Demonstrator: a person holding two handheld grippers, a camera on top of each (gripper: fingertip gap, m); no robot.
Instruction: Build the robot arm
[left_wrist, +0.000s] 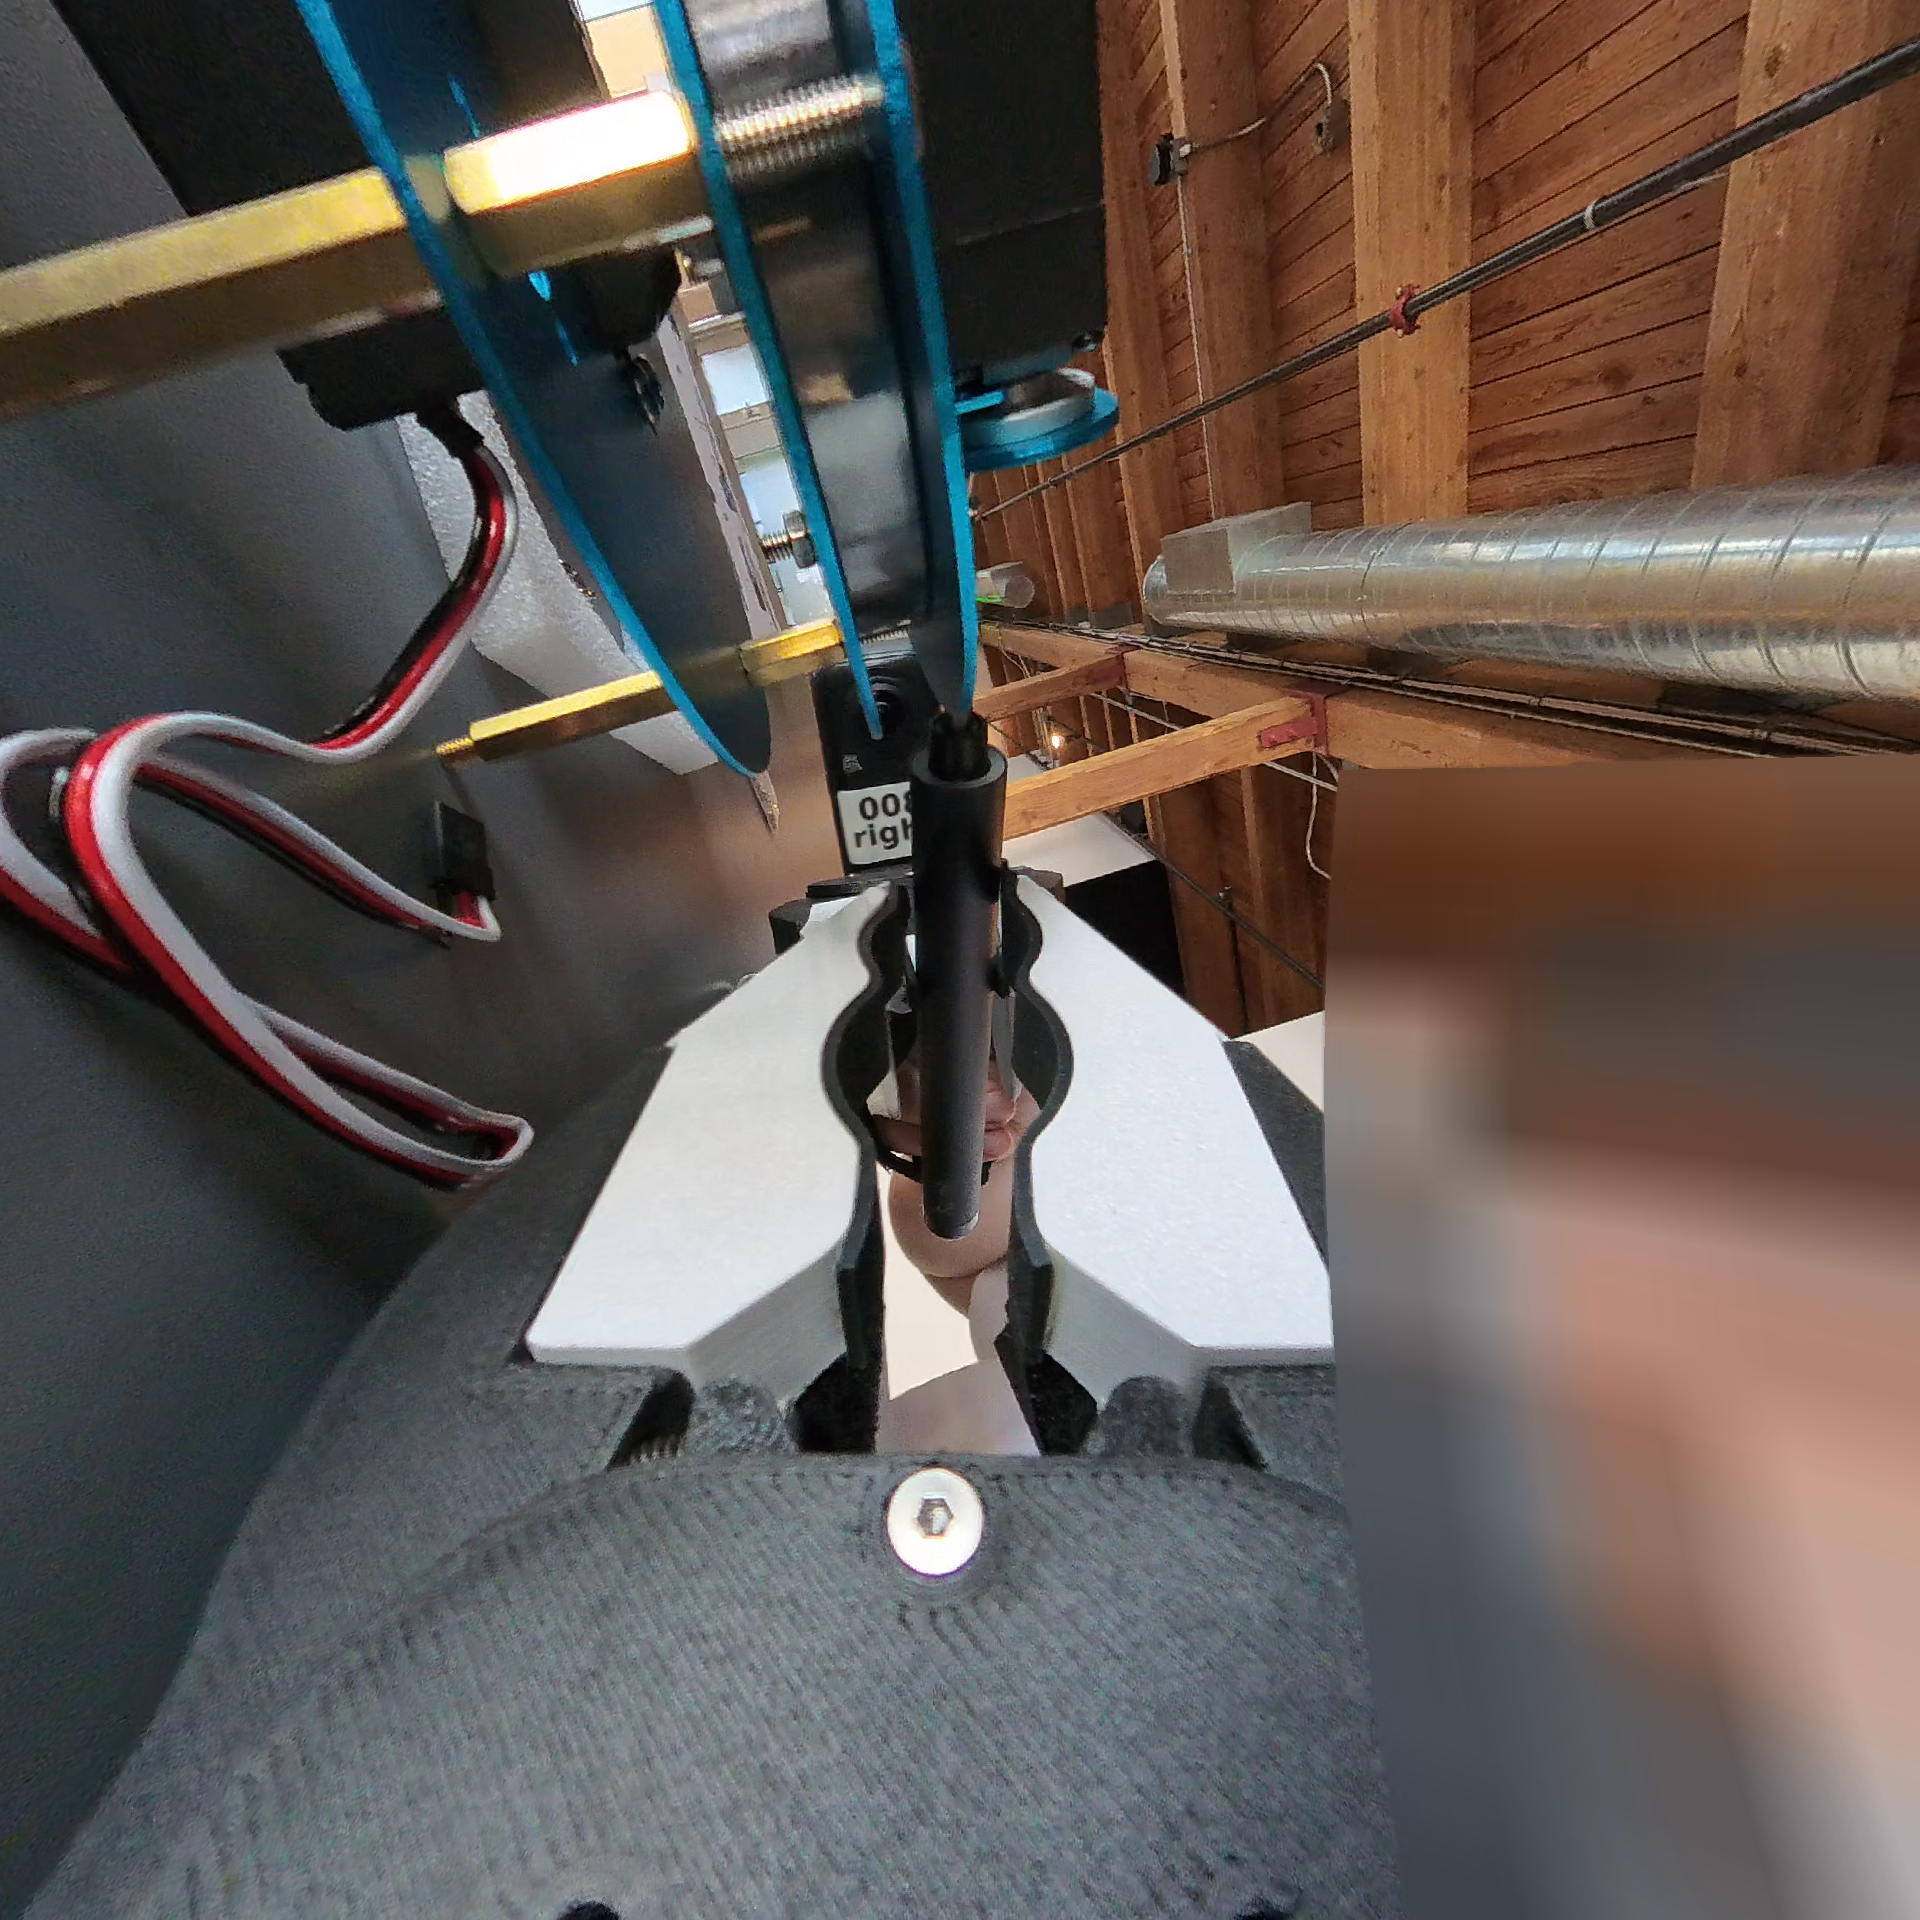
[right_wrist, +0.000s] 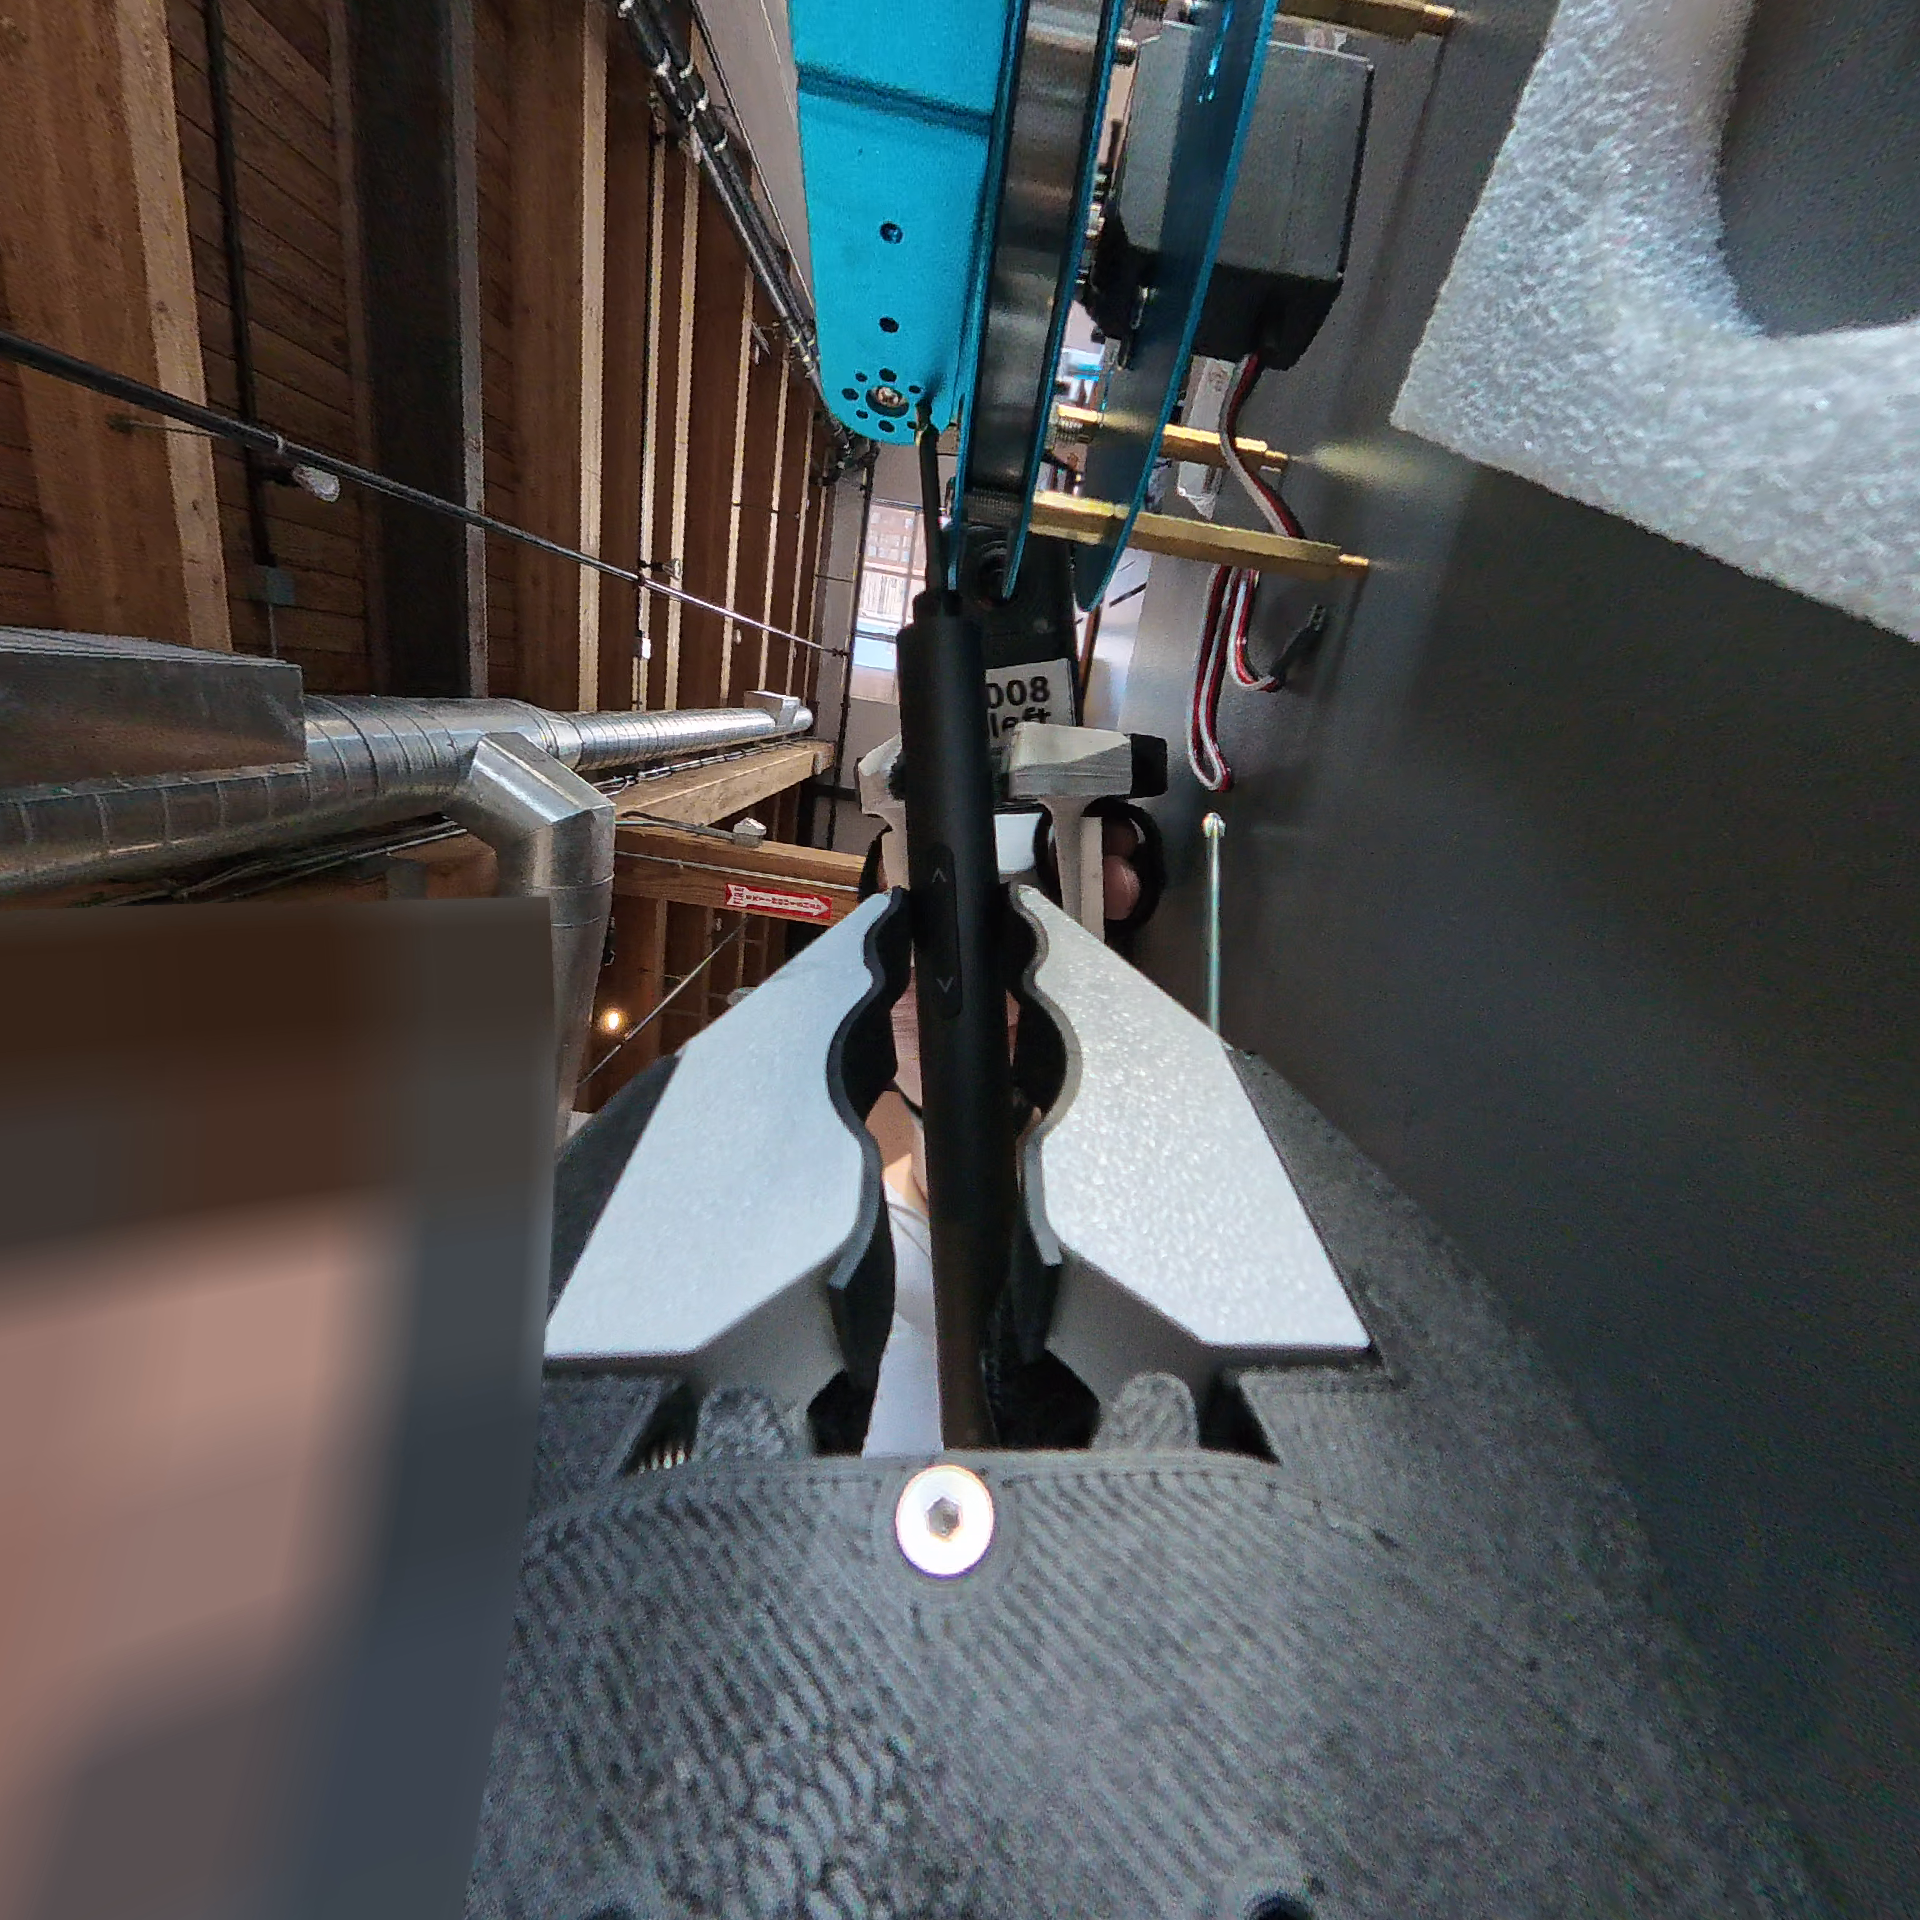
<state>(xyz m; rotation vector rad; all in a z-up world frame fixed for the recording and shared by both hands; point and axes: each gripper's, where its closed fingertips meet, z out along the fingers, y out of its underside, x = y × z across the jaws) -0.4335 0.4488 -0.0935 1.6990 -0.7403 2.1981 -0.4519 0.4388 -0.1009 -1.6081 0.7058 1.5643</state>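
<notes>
A black electric screwdriver (left_wrist: 951, 987) stands crosswise between both grippers, which face each other. My left gripper (left_wrist: 951, 904) is shut on its barrel near the fingertips. My right gripper (right_wrist: 956, 909) is shut on the same screwdriver (right_wrist: 940, 831), just below its buttons. The bit end points up and meets the lower edge of a blue plate assembly (left_wrist: 727, 520) with black servo blocks. In the right wrist view the bit reaches the blue bracket (right_wrist: 894, 208) beside a small screw. The left gripper (right_wrist: 1060, 769) shows behind the screwdriver there. The right gripper (left_wrist: 873, 821) shows beyond it in the left wrist view.
Brass standoffs (left_wrist: 260, 270) and red, white and black servo wires (left_wrist: 208, 935) stick out of the assembly. White foam (right_wrist: 1662, 312) lies on a grey panel (right_wrist: 1558, 935). A silver duct (left_wrist: 1558, 582) and wooden beams (left_wrist: 1558, 260) fill the background. A hand (right_wrist: 1122, 883) holds the left gripper's handle. Both grippers' tips are close together, under 4 cm apart. My left tips are roughly 8 cm from the blue bracket (right_wrist: 894, 208).
</notes>
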